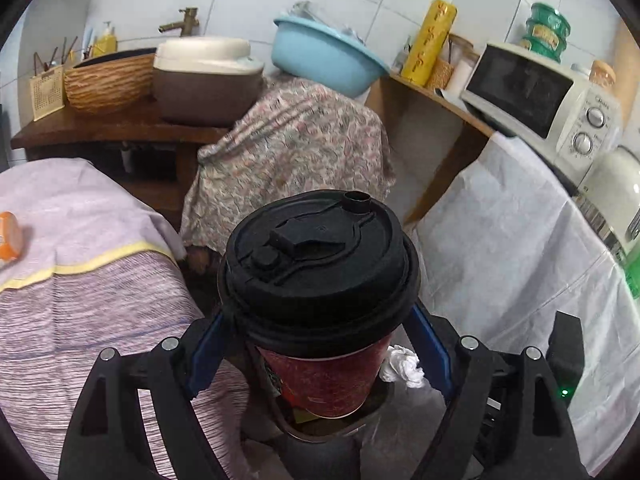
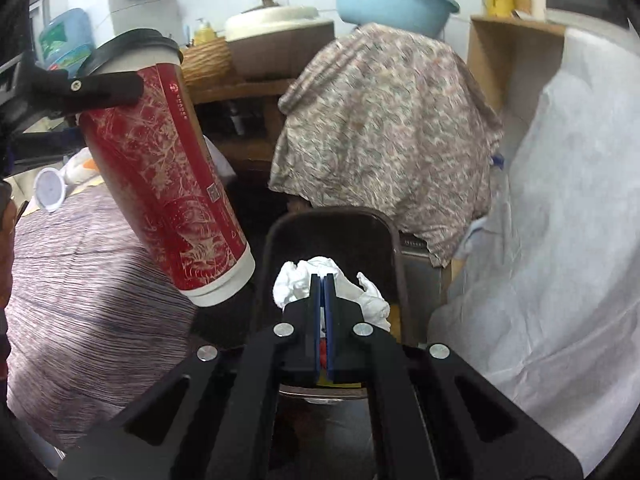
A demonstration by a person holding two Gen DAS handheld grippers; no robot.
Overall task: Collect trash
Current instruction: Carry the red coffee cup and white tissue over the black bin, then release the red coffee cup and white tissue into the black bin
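Note:
My left gripper [image 1: 320,312] is shut on a red paper cup [image 1: 324,380] with a black lid [image 1: 320,256], held tilted in the air just left of and above a dark trash bin [image 2: 332,232]. The cup also shows in the right wrist view [image 2: 168,184], with a left finger [image 2: 88,92] across its top. My right gripper [image 2: 323,280] is shut with nothing between its pads, right above the bin's opening. Crumpled white tissue [image 2: 304,280] lies in the bin; it also shows beside the cup in the left wrist view [image 1: 402,366].
A table with a purple striped cloth [image 1: 88,280] is on the left, with an orange item [image 1: 8,240] on it. A floral-covered object [image 1: 288,160] stands behind the bin. A white-draped counter [image 1: 500,240] with a microwave [image 1: 540,100] is on the right.

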